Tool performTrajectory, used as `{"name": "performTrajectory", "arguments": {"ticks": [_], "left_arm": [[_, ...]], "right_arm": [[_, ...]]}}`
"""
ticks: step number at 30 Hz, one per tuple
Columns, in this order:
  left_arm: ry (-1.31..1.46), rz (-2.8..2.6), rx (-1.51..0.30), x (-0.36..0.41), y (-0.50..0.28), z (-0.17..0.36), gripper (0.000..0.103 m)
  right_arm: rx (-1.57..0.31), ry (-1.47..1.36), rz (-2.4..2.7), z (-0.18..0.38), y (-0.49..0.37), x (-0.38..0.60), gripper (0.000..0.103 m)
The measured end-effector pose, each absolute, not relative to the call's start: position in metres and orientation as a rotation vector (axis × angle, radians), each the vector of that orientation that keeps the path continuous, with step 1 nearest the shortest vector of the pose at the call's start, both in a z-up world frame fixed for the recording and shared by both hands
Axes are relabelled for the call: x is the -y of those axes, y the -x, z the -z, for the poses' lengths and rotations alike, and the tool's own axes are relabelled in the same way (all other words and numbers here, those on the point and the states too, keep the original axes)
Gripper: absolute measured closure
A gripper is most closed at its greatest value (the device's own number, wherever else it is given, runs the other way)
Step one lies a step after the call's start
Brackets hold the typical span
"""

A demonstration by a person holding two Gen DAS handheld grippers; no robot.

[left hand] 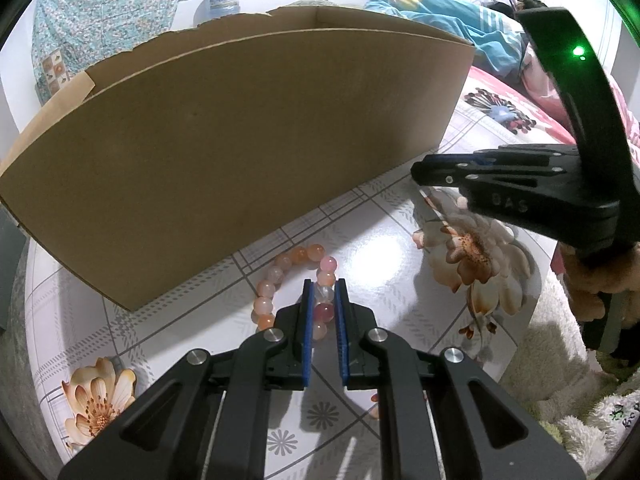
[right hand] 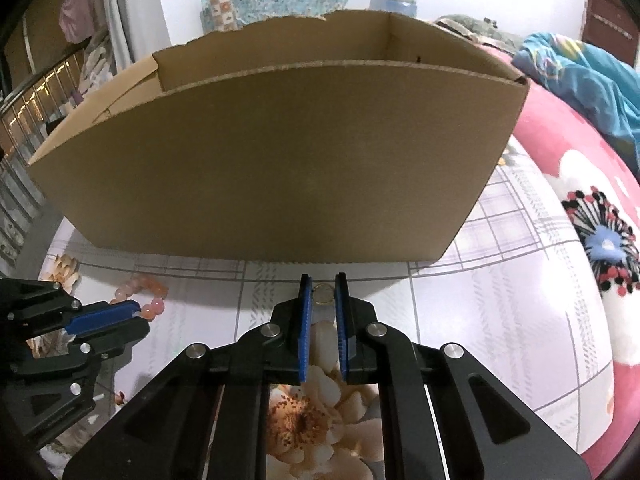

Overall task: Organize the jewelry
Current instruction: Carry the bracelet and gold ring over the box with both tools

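The left gripper [left hand: 325,286] is clamped on a bracelet of round orange, pink and clear beads [left hand: 280,280], its blue-padded jaws pinching the right side of the loop while the rest of the loop lies on the tabletop. The right gripper [right hand: 324,280] is closed on a small round metallic ring [right hand: 323,294], held between the tips of its blue pads just above the table.

Both pieces of jewelry sit in front of a large open brown cardboard box [left hand: 240,128], whose tall near wall rises close behind the beads and the ring and blocks any view of what lies inside it. The box rests on a glossy white tablecloth with grey plaid lines and printed peach flowers [left hand: 392,256]. In the left wrist view the right gripper reaches in from the right edge, a green light glowing on its black body.

Behind the box lie a pink floral bedspread [right hand: 568,168], a crumpled blue blanket [right hand: 580,68], a blue water jug [left hand: 223,0] and a hanging teal patterned cloth [left hand: 100,12].
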State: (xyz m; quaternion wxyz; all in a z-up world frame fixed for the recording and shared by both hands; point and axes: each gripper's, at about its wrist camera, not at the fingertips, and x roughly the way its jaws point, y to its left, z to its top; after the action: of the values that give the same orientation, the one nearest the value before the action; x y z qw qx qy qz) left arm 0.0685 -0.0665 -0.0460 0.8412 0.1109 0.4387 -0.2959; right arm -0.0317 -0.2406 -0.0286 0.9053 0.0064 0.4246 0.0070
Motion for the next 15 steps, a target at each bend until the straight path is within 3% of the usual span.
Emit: {"name": "performTrajectory", "arguments": {"ticks": [15], "left_arm": [[-0.099, 0.697, -0.897, 0.049, -0.065, 0.013, 0.094]], "right_arm": [[-0.770, -0.062, -0.028, -0.014, 0.063, 0.246, 0.094]]}}
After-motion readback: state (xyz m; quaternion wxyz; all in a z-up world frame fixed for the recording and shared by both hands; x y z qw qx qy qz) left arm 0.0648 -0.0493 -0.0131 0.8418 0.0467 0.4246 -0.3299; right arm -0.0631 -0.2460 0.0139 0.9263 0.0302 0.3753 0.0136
